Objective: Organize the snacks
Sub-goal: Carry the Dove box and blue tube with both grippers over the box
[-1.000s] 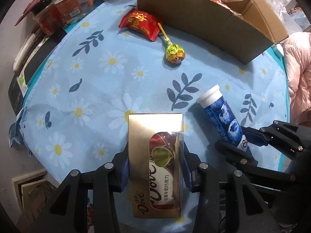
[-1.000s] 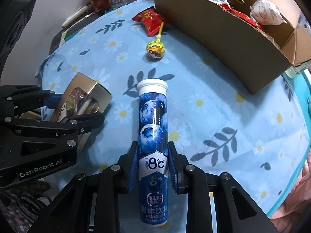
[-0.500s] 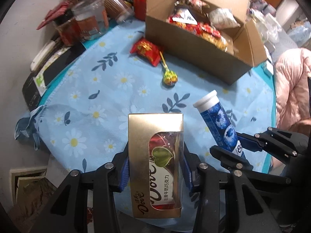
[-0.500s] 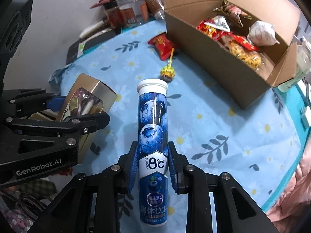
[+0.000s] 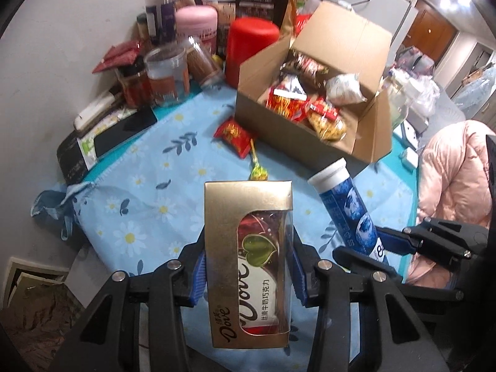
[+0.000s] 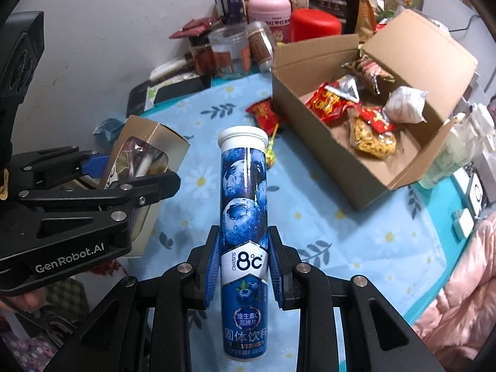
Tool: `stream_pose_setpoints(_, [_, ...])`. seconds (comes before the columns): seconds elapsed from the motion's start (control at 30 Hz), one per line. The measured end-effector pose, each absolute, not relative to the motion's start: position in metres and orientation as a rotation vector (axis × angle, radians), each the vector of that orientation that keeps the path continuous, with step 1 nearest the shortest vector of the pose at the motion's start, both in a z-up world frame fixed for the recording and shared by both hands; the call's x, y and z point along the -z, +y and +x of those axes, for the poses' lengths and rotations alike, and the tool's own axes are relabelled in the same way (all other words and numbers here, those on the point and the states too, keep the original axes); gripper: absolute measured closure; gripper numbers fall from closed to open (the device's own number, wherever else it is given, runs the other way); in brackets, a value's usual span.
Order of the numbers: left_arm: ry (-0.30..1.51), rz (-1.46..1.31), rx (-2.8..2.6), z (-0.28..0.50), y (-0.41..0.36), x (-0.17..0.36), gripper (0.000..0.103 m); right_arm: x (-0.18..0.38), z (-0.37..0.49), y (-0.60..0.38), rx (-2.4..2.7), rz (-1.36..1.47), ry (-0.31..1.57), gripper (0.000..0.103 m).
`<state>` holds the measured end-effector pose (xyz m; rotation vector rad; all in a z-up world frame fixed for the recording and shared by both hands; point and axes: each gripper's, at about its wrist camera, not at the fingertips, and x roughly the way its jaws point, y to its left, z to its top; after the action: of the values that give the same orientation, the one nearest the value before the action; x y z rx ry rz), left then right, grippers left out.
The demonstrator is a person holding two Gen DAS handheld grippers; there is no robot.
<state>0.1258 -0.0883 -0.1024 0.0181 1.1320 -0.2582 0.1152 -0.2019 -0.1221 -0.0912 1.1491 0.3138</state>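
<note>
Nearest the left wrist camera, the left gripper (image 5: 248,274) has its blue-padded fingers closed against the long sides of a gold card box (image 5: 248,260). The box is flat and rectangular, with a clear window showing a red-and-white wrapper with a green heart; "Dove" is printed in script on it, beside a line of Chinese characters. It is held up off the table.

The right gripper (image 6: 244,268) likewise pinches a blue tube (image 6: 244,217) between ribbed blue pads, about a third of the way up its length. The tube is a glossy cylinder with a white ribbed cap, printed with blueberries; its label reads "8°C", "SUBZERO" and large Chinese characters below. It also hangs above the table. In the right wrist view the black body of the left gripper carries the words "GenRobot.AI".

Beneath both lies a light blue tablecloth (image 5: 148,186) of woven fabric, printed with white daisies and dark leaves. Farther on, a lollipop (image 5: 259,172) in a yellow-green wrapper and a red crinkled packet (image 5: 235,131) lie on the cloth, just in front of an open cardboard box (image 6: 313,124). The box holds shiny red and clear snack bags and a white wrapped bun-shaped item.

Against the wall stand jars: a red canister (image 5: 251,46), a pink-lidded tub (image 5: 197,21) and clear plastic jars (image 5: 164,74).
</note>
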Motion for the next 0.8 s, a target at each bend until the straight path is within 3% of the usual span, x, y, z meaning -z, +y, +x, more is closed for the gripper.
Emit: stream_pose_setpoints(0.8, [0.935,-0.027,0.229,0.187,-0.115,0.033,0.059,0.066,0.181,-0.238,-0.312,-0.128,1.065,0.075])
